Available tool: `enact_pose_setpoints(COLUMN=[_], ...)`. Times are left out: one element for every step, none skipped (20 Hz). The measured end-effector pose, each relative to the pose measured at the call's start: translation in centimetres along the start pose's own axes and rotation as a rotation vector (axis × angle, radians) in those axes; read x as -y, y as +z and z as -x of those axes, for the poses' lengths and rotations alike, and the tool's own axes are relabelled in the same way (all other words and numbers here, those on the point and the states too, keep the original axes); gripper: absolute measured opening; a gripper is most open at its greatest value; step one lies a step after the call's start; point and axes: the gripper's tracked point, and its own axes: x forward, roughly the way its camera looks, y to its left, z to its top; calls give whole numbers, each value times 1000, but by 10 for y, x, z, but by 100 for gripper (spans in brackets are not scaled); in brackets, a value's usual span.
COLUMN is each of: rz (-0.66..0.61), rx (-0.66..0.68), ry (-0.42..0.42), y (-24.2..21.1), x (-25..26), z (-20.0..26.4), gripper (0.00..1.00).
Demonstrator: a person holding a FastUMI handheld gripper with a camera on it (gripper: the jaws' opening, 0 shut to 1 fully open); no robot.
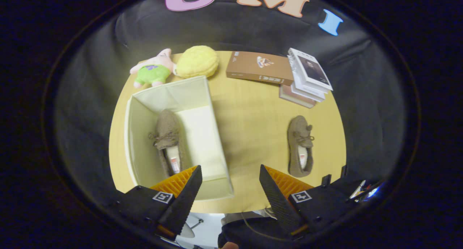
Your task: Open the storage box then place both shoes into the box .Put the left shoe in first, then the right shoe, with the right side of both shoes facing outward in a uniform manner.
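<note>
Shoe two, a soft brown fuzzy moccasin with a lace bow, lies on the wooden table well right of the open cream fabric box, which already holds its mate. It looks light and floppy; pinching the heel collar seems best. The gripper hangs wide open, empty.

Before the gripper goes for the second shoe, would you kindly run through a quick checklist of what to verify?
1. Storage box open: ok.
2. First shoe lying inside the box: ok.
3. Second shoe on the table, nothing touching it: ok.
4. Gripper open and empty: ok.
5. Room in the box beside the first shoe: ok.
6. Right side of the boxed shoe facing outward: cannot tell.
</note>
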Motion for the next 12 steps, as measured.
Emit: enact_pose_setpoints(rz=[-9, -17, -29, -39, -50, -60, -72, -86, -100, -112, -121, -129], rx=[9, 16, 17, 15, 7, -1, -12, -23, -36, -49, -64, -80], ry=[-14, -25, -41, -59, -74, -91, -106, -120, -128, -135, -139, -140], y=[4, 6, 7, 7, 6, 5, 3, 1, -1, -4, -7, -10], x=[16, 29, 44, 60, 75, 90, 103, 118, 129, 139, 148, 158], z=[-1, -2, -3, -6, -9, -13, -17, -23, -28, -34, -40, -47], gripper=[100, 100, 100, 100, 100, 100, 100, 100, 100, 100, 100, 99])
